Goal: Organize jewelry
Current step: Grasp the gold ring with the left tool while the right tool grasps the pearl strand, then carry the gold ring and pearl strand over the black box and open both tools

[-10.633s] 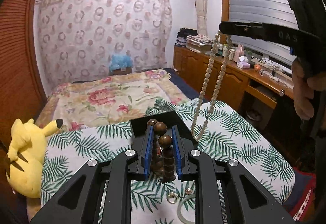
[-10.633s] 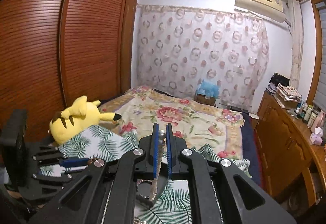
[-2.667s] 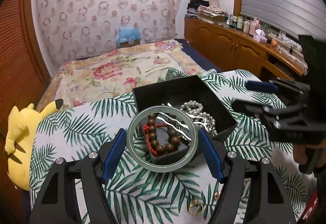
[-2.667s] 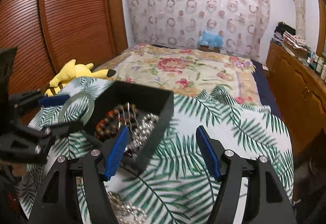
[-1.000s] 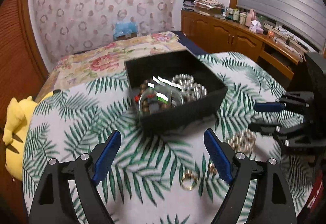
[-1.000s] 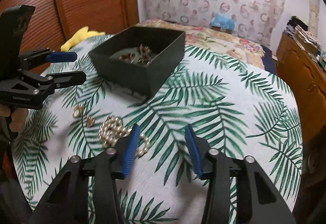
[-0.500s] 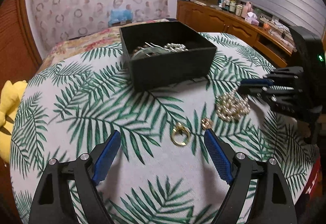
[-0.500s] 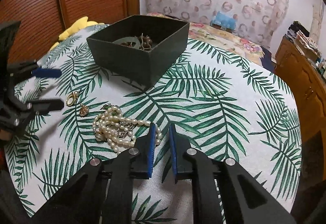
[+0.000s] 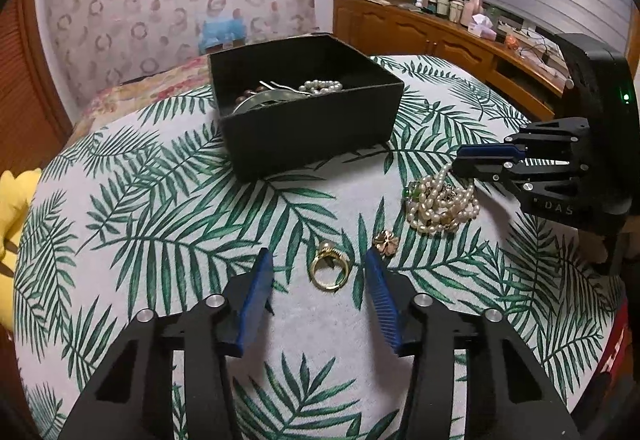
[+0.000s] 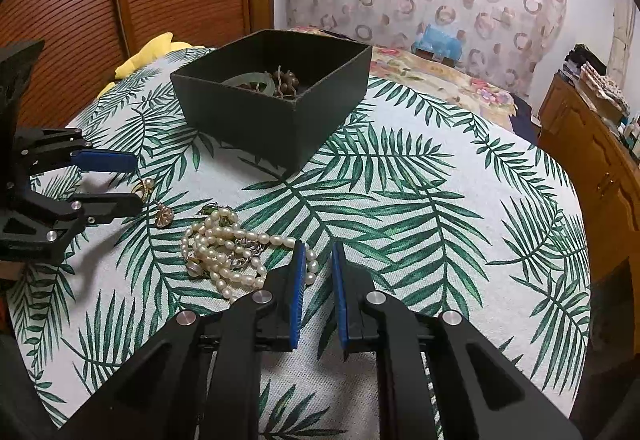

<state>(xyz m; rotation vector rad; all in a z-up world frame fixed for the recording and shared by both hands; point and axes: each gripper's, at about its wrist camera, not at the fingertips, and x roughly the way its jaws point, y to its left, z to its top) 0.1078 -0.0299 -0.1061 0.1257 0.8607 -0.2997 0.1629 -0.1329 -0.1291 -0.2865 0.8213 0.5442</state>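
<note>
Jewelry lies scattered on a round desk covered with a palm-leaf cloth. Near the far side stands a black box, open at the top, and inside it a pale green bangle, brown beads, a silver hairpin and a small string of pearls can be seen. The left gripper is low over the desk with its 2 blue-padded fingers spread apart on either side of a gold ring, which rests flat on the cloth and touches neither pad. Just beside the ring, toward the right, lies a small gold flower-shaped piece, and beyond that a heaped pearl necklace with a bit of green in it. The right gripper sits at the edge of that pile; its fingers are nearly closed, with only a narrow gap between the pads, and the right wrist view shows nothing clearly between them, though a few pearls lie against the outside of the left pad. From the left wrist view its tips touch or almost touch a raised strand of pearls; whether it grips one I cannot tell. A yellow plush toy lies beyond the desk's left edge.
</note>
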